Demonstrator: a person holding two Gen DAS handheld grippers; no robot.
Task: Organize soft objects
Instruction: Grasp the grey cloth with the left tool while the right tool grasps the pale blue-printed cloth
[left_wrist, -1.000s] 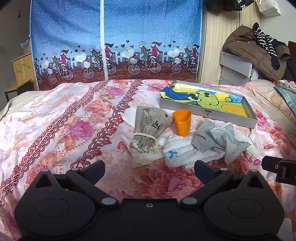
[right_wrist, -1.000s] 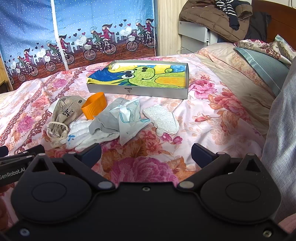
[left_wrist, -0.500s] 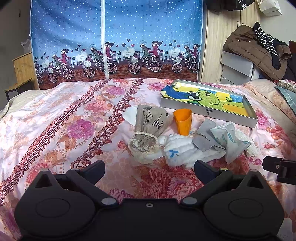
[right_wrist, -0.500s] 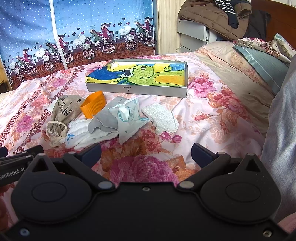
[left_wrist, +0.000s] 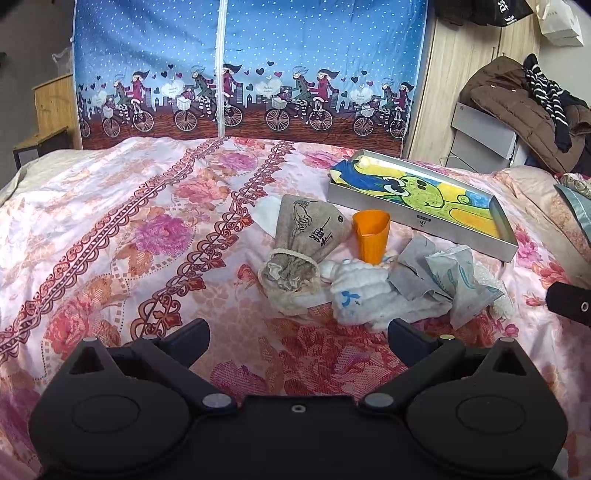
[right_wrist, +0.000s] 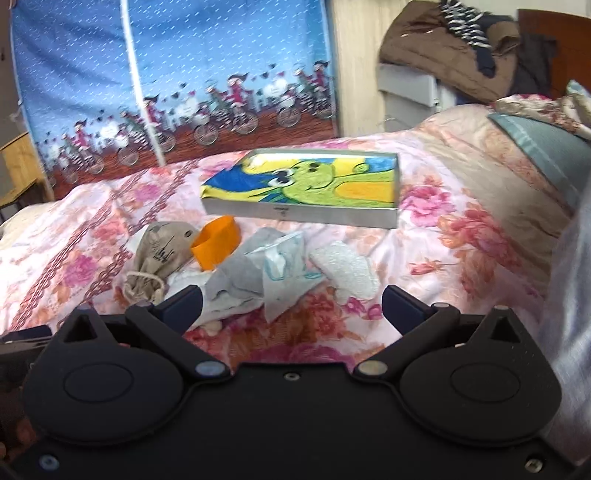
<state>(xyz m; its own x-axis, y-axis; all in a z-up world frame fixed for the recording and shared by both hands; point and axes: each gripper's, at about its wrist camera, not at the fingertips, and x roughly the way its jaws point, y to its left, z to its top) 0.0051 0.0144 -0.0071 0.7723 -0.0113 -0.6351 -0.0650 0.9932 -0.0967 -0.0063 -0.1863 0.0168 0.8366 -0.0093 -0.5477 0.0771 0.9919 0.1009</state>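
- Against the frames half a second back, the right wrist view has closed in on the pile: the soft things sit larger and lower in it, the picture is smeared by motion, and its left fingertip now overlaps the white cloth. The left wrist view is much as it was.
- left gripper (left_wrist: 297, 334): jaws spread wide, nothing between them, hovering over the floral bedspread (left_wrist: 110, 236) with the pile at 12 o'clock.
- drawstring pouch (left_wrist: 301, 251): coarse beige fabric with dark printed marks, its gathered mouth facing the camera, at the 9 o'clock end of the pile.
- orange cup (left_wrist: 370, 234): smooth, tapered, standing at 12 o'clock of the white cloth (left_wrist: 360, 295), which is ribbed and bunched; in the right view the cup looks tilted.
- grey cloth (left_wrist: 415, 271): flat and crumpled, partly under a white and blue wrapper (left_wrist: 461, 280) of crinkled film.
- white mitt (right_wrist: 345, 269): nubbly; in the left view mostly hidden behind the wrapper.
- metal tray (left_wrist: 417, 221): shallow, rectangular, lined with a green-and-yellow cartoon picture, at 1 o'clock of the pile.
- right gripper (right_wrist: 291, 308): jaws spread wide, empty; only a black corner of it shows at the left view's right edge.
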